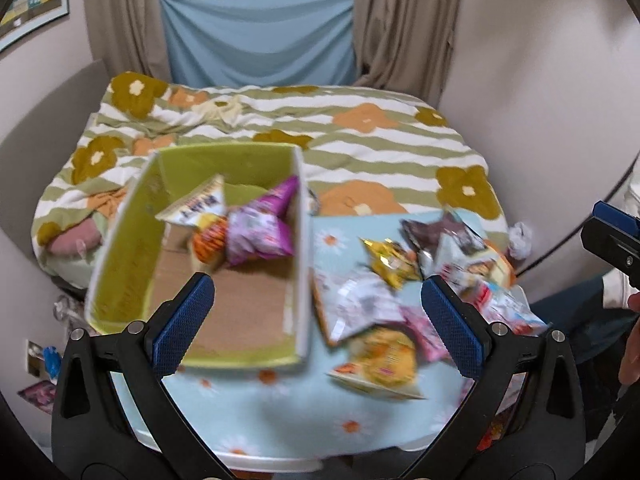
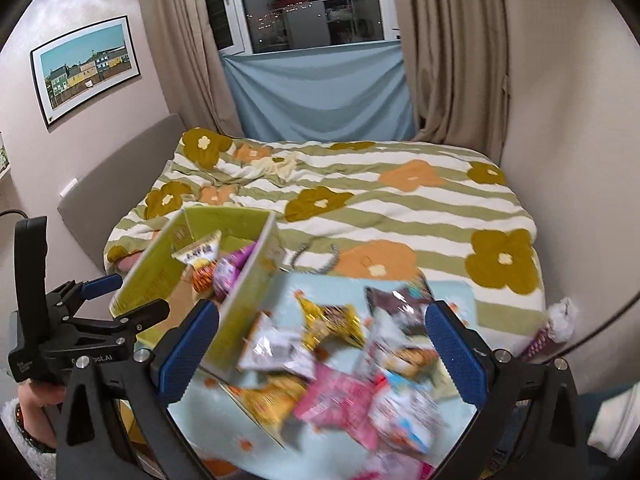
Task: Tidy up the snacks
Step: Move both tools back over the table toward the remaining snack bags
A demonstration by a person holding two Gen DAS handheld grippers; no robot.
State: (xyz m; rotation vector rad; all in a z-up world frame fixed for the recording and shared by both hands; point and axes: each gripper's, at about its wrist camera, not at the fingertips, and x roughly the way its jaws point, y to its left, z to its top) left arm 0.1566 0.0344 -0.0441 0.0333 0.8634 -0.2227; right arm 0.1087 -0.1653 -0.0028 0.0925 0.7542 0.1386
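Note:
A green-lined cardboard box (image 1: 132, 248) stands on a light blue flowered table (image 1: 256, 412). It holds a purple packet (image 1: 260, 228), a white packet (image 1: 196, 204) and an orange one (image 1: 208, 246). A pile of loose snack packets (image 1: 384, 292) lies right of the box; it also shows in the right wrist view (image 2: 340, 372). My left gripper (image 1: 316, 312) is open and empty, above the box's near right corner. My right gripper (image 2: 324, 344) is open and empty over the pile. The box also shows in the right wrist view (image 2: 160, 264), with the left gripper (image 2: 120, 300) beside it.
A bed with a green striped flowered cover (image 1: 360, 140) lies behind the table. A crumpled white wrapper (image 1: 520, 240) lies at the table's right edge. Curtains and a blue cloth (image 1: 260, 40) hang at the back wall. Clutter lies on the floor at lower left (image 1: 40, 368).

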